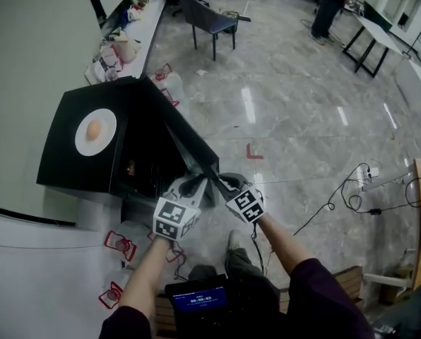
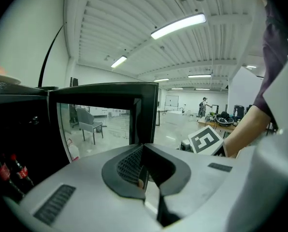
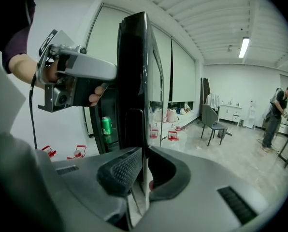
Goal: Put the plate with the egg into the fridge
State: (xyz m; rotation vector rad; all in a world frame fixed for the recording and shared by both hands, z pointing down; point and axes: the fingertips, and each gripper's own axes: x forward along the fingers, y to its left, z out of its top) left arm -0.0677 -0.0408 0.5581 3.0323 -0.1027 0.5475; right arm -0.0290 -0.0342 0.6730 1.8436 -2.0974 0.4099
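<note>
Round white plate (image 1: 106,120) with brown egg (image 1: 93,129) sits on top of black mini fridge (image 1: 62,162). Left gripper (image 2: 143,174) and right gripper (image 3: 144,172): jaws narrow, both clamped on edge of open glass fridge door (image 1: 186,138).

Viewed from above, a black fridge (image 1: 69,164) stands against the wall (image 1: 20,62), with a white plate (image 1: 106,119) on its top carrying an egg (image 1: 93,129); its door (image 1: 179,133) is swung out over the grey floor (image 1: 295,104). The left gripper (image 1: 195,185) and the right gripper (image 1: 226,183), each with a marker cube, meet at the door's free edge, one on either side. Beyond are a chair (image 1: 207,20), a person (image 1: 330,6) standing by a table (image 1: 380,37), and cables (image 1: 352,196) at right.
</note>
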